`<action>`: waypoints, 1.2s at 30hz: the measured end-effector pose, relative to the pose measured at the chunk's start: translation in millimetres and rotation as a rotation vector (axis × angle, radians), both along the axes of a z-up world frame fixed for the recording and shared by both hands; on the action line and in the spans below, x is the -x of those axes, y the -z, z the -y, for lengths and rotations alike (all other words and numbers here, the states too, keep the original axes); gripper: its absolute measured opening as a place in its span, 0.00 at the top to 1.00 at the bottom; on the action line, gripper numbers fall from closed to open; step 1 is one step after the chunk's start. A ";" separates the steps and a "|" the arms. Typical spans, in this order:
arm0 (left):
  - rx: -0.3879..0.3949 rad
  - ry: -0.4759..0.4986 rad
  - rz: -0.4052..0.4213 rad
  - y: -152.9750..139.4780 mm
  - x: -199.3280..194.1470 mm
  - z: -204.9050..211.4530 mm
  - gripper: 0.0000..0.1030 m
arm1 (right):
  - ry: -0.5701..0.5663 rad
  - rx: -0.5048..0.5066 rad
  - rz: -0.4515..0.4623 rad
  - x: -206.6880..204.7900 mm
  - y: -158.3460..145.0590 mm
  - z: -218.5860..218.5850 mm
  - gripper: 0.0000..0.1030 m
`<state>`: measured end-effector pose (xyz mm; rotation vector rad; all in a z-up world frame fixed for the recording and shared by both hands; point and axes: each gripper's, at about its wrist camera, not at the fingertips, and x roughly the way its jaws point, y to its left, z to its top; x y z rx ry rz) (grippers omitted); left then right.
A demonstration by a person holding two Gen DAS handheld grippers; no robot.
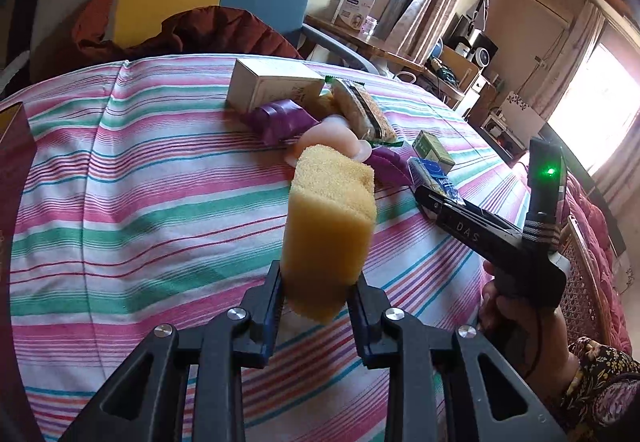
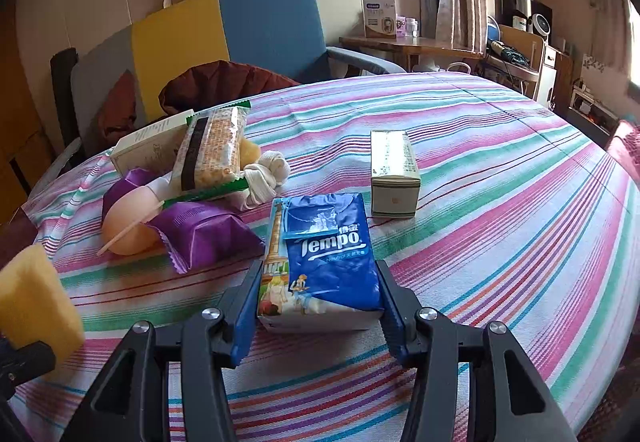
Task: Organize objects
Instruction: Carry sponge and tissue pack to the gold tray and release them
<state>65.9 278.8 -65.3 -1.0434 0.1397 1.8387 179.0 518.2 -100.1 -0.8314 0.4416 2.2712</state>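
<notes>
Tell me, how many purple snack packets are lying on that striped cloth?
2. One purple packet lies just left of the blue tissue pack; another sits behind the peach ball, partly covered. More could hide within the pile.

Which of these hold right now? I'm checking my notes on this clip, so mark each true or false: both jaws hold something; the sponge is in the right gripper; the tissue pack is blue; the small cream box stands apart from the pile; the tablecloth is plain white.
1. True: both jaws hold something.
2. False: the yellow sponge is in the left gripper.
3. True: the tissue pack, in the right gripper, is blue.
4. True: the small cream box stands alone.
5. False: the tablecloth is striped.
</notes>
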 end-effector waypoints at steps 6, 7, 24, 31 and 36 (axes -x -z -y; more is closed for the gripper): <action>-0.025 -0.022 -0.039 -12.6 -1.9 24.6 0.71 | -0.001 -0.022 0.015 -1.2 -1.6 9.3 0.49; -0.026 -0.027 -0.043 -14.0 -2.0 29.0 0.71 | -0.002 -0.019 0.013 -2.6 -1.9 11.1 0.49; -0.155 -0.312 0.050 -44.8 50.5 144.0 0.71 | -0.201 0.115 -0.039 10.3 -15.8 84.3 0.49; -0.178 -0.473 0.093 -41.1 83.0 205.1 0.71 | -0.335 0.102 -0.086 29.0 -44.1 122.6 0.49; -0.145 -0.586 0.119 -30.4 106.9 241.6 0.71 | -0.433 0.078 -0.129 38.4 -68.0 153.4 0.49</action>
